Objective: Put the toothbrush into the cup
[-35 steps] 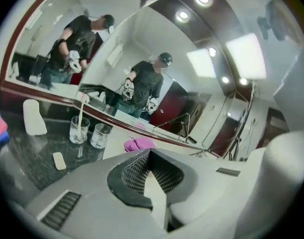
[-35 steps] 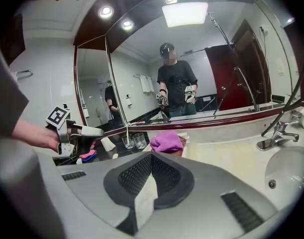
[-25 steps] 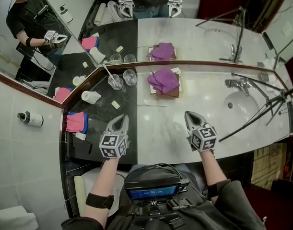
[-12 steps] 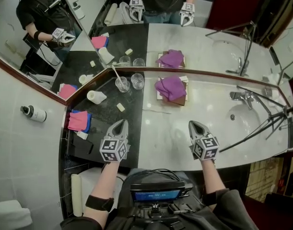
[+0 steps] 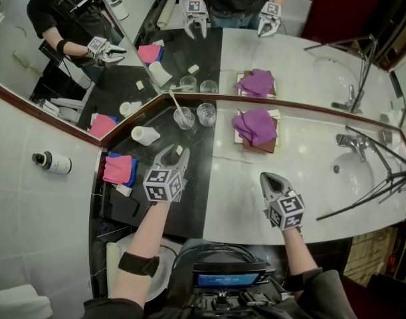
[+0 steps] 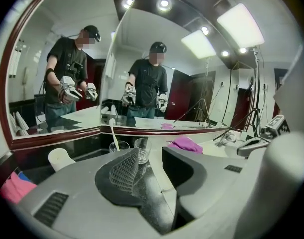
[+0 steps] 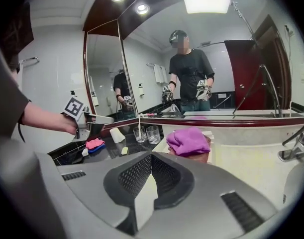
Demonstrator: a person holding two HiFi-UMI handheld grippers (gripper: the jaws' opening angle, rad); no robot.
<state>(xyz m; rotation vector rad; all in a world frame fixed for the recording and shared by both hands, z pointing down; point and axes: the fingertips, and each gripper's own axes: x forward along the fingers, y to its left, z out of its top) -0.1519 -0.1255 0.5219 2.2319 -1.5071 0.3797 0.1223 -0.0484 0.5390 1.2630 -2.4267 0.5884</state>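
Left gripper (image 5: 172,153): jaws apart, just been opening, nothing between them.
Right gripper (image 5: 268,177): clenched, empty.
Toothbrush (image 5: 177,104): leaning in the left glass (image 5: 183,118), at 12 o'clock from the left gripper.
Empty glass (image 5: 206,113): just beside, at its 3 o'clock.
Risk: a slanted pull on the handle could tip that glass or knock its neighbour.
Unclear: which brush end is down; whether the glasses touch.

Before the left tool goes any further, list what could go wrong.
1. The left tool, whose jaws have just been opening with nothing between them, points at the white toothbrush leaning in a clear drinking glass. An empty clear glass stands close beside; a wide reach could tip either.
2. The white cup lying on its side on the black counter may roll if brushed.
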